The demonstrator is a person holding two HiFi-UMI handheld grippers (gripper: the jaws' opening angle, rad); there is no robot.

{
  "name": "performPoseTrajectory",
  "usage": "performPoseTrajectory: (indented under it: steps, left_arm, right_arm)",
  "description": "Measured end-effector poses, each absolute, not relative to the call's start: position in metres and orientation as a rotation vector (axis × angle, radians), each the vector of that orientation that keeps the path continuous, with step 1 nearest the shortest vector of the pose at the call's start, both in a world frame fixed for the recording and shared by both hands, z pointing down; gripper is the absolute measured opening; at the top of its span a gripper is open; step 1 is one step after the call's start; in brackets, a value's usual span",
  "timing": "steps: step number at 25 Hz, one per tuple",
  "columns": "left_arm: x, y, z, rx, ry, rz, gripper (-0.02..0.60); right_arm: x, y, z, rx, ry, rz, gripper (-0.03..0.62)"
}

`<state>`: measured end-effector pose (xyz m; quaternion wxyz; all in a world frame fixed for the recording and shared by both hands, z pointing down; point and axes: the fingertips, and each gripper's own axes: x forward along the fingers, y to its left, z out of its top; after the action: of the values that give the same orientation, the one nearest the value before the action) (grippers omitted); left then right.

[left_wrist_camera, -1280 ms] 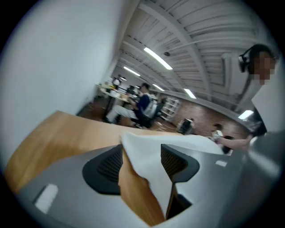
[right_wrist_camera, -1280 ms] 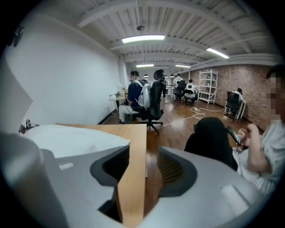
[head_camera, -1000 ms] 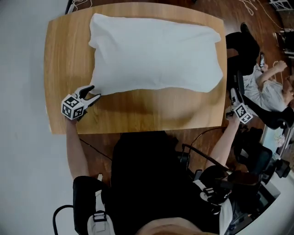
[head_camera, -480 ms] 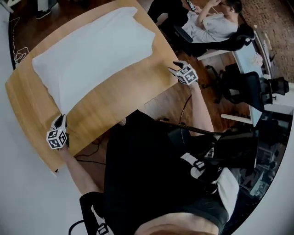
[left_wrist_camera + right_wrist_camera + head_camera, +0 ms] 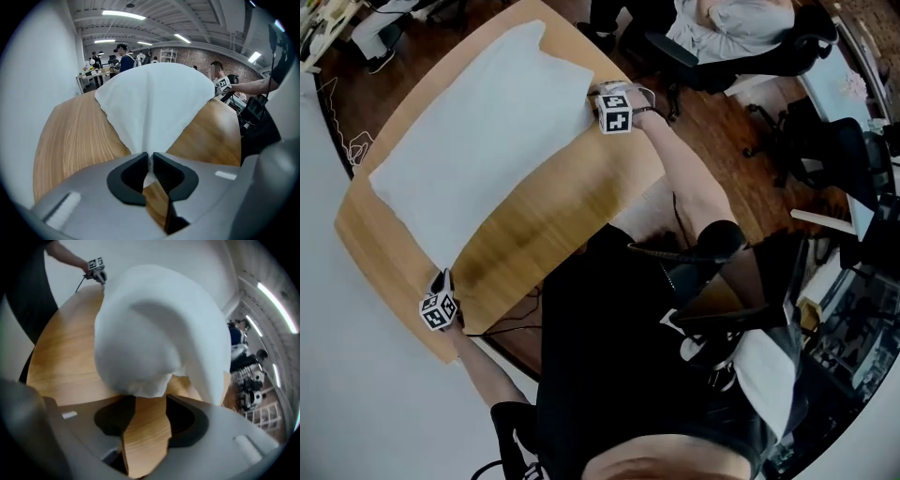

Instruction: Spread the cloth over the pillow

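Observation:
A white cloth (image 5: 478, 141) lies over the pillow on the wooden table (image 5: 553, 216). My left gripper (image 5: 442, 281) is at the cloth's near-left corner by the table's edge. In the left gripper view its jaws have just closed, and the left gripper (image 5: 151, 157) is shut on the cloth (image 5: 154, 103), which fans away from the pinched corner. My right gripper (image 5: 600, 92) is at the pillow's far-right corner. In the right gripper view the right gripper (image 5: 151, 401) stands open, with the rounded white pillow corner (image 5: 140, 348) just ahead of its jaws and nothing pinched.
A person (image 5: 731, 28) sits in an office chair beyond the table's right end, with more dark chairs (image 5: 825, 141) nearby. A light wall (image 5: 337, 375) runs close along the table's left side. Bare wood (image 5: 534, 225) lies between the pillow and me.
The left gripper's jaws went from open to shut on the cloth's corner. The right gripper came from beyond the table's right edge to the pillow's corner. The head view swung round.

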<state>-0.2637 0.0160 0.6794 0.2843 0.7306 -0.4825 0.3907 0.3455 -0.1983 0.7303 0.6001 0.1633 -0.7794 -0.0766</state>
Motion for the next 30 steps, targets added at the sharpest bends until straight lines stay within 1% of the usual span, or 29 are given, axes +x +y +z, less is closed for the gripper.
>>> performPoseTrajectory:
  steps: [1, 2, 3, 6, 9, 11, 13, 15, 18, 20, 22, 30]
  left_arm:
    - [-0.26, 0.016, 0.681, 1.937, -1.3, 1.043, 0.044]
    - [-0.258, 0.015, 0.681, 1.923, -1.309, 1.045, 0.044]
    - [-0.258, 0.014, 0.68, 1.912, -1.314, 1.053, 0.044]
    - [-0.257, 0.019, 0.676, 1.903, -1.311, 1.076, 0.044]
    - [-0.252, 0.023, 0.66, 1.937, -1.314, 1.108, 0.044]
    - [-0.252, 0.028, 0.645, 1.966, -1.327, 1.14, 0.044]
    - [-0.252, 0.031, 0.641, 1.985, -1.335, 1.15, 0.042]
    - [-0.252, 0.033, 0.652, 1.993, -1.3, 1.166, 0.041]
    - [-0.253, 0.033, 0.681, 1.983, -1.216, 1.212, 0.04]
    - [-0.254, 0.029, 0.699, 1.969, -1.167, 1.236, 0.04]
    - [-0.256, 0.023, 0.71, 1.961, -1.135, 1.251, 0.04]
    - [-0.254, 0.014, 0.717, 1.982, -1.142, 1.216, 0.04]
  right_arm:
    - [0.345, -0.199, 0.73, 0.298, -1.806, -0.225, 0.21]
    - [0.343, -0.195, 0.729, 0.219, -1.818, -0.246, 0.159]
    - [0.34, -0.185, 0.727, 0.145, -1.838, -0.243, 0.01]
    - [0.357, -0.148, 0.712, 0.072, -1.833, -0.195, 0.005]
    - [0.401, -0.111, 0.648, 0.257, -1.783, -0.152, 0.005]
    - [0.415, -0.079, 0.594, 0.409, -1.777, -0.11, 0.004]
    - [0.422, -0.059, 0.569, 0.518, -1.738, -0.095, 0.003]
    - [0.426, -0.058, 0.598, 0.535, -1.657, -0.099, 0.003]
    - [0.424, -0.076, 0.693, 0.45, -1.589, -0.059, 0.003]
    - [0.42, -0.086, 0.734, 0.385, -1.549, -0.039, 0.003]
    - [0.418, -0.092, 0.748, 0.372, -1.506, -0.032, 0.003]
    - [0.42, -0.104, 0.751, 0.418, -1.466, -0.009, 0.006]
